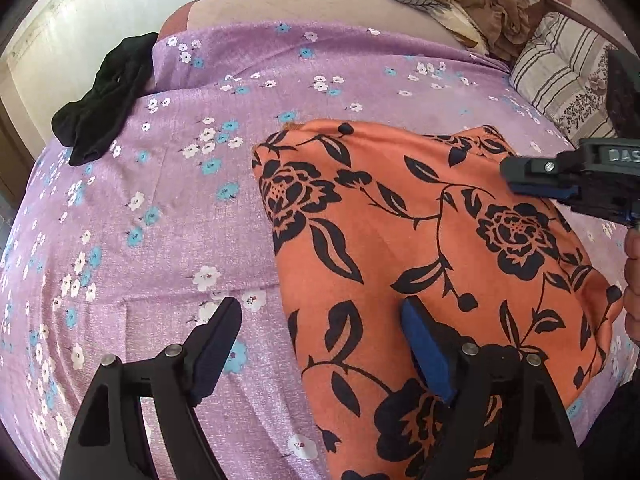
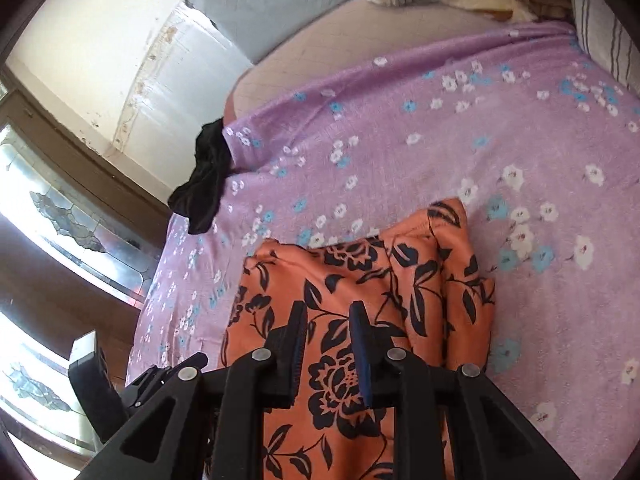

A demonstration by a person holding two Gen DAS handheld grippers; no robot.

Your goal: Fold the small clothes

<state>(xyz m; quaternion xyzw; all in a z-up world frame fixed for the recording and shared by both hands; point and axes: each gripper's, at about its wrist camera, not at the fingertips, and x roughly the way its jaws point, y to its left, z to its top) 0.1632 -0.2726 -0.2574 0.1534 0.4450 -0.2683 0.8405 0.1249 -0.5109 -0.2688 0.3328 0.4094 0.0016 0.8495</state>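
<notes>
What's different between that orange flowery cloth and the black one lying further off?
The orange garment carries a black flower-and-leaf print; the black garment is plain. The orange garment lies flat and looks folded, with straight edges, while the black garment is crumpled. The orange garment sits right in front of both grippers; the black garment hangs at the far edge of the bed. Both rest on the purple flowered sheet.

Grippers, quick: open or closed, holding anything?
Left gripper: open, holding nothing, above the orange floral garment.
Right gripper: jaws partly open, holding nothing.
</notes>
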